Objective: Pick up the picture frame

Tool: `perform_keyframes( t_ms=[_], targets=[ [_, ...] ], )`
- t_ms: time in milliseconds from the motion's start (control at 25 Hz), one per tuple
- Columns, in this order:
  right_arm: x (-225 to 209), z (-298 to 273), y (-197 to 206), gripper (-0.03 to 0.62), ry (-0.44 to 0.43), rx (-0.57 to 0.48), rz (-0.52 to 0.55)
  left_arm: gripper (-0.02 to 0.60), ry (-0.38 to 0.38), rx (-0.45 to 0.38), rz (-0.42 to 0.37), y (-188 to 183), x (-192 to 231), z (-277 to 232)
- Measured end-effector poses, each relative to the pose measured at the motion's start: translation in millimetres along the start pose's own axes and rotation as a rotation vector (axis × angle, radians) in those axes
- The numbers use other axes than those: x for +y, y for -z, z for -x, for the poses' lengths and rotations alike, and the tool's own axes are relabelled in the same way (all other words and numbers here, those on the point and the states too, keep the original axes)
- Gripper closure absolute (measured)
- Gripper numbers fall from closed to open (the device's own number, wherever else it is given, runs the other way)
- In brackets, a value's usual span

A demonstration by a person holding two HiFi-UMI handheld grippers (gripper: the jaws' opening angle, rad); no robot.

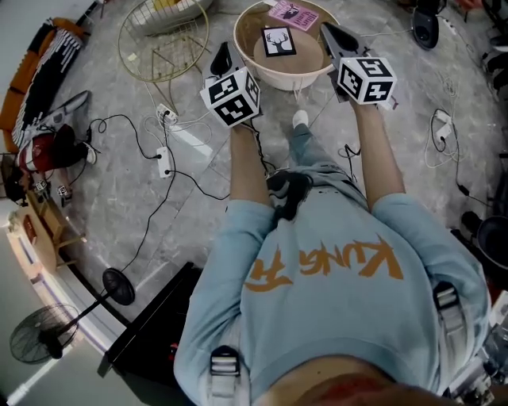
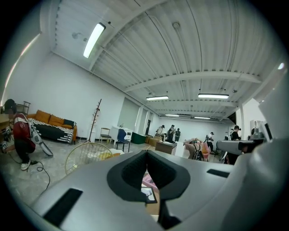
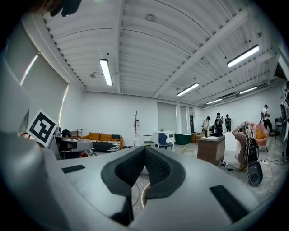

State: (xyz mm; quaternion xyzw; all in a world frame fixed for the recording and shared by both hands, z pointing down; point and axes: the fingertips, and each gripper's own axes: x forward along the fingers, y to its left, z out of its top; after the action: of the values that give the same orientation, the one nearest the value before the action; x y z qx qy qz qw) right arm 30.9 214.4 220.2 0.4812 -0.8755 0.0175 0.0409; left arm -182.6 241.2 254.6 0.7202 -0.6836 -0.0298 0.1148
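Left gripper (image 1: 221, 55): jaws closed pad to pad with nothing between them, held about level and showing just short of the left rim of the tub (image 1: 270, 79) in the head view. Right gripper (image 1: 330, 33): also closed and empty, showing over the tub's right rim. Tub: round, cream-walled, brown inside, standing on the grey floor (image 1: 143, 206) ahead of the person's feet. Picture frame (image 1: 279, 41): black border, white picture of an antlered head, lying flat and face up on the tub's bottom, between the two grippers and apart from both. It is close to square, so a long axis is hard to call; if there is one, it runs away from the person. The antlers and top edge point to the far side, with a slight skew. Pink card (image 1: 292, 13): lying just beyond the frame at the far rim; contact between them cannot be told. Wire basket (image 1: 163, 44) and cables (image 1: 151, 151): off to the left on the floor, well apart.

Hazards, as judged:
- Shut jaws would only push the frame, so they must open first.
- A level approach would meet the tub wall.
- A frame lying flat offers little edge to pinch, so the pads may skid off or slide it into the card.
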Motion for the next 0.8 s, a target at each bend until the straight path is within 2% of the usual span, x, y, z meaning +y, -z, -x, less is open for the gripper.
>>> perform_keyframes(
  t_ms=[240,440,680,800],
  targets=[
    [-41,-29,20,0.597,0.03,0.02,-0.042,0.561,0.018,0.041,0.002,18,-7,-47],
    [-80,-66,36,0.596,0.055,0.084,0.037,0.561,0.011,0.126,-0.052,45,-25,-103],
    [-128,-130,57,0.595,0.046,0.148,-0.039,0.561,-0.006,0.211,-0.035,63,-26,-170],
    [-157,-168,74,0.595,0.042,0.18,-0.04,0.561,-0.037,0.255,-0.06,75,-21,-216]
  ],
)
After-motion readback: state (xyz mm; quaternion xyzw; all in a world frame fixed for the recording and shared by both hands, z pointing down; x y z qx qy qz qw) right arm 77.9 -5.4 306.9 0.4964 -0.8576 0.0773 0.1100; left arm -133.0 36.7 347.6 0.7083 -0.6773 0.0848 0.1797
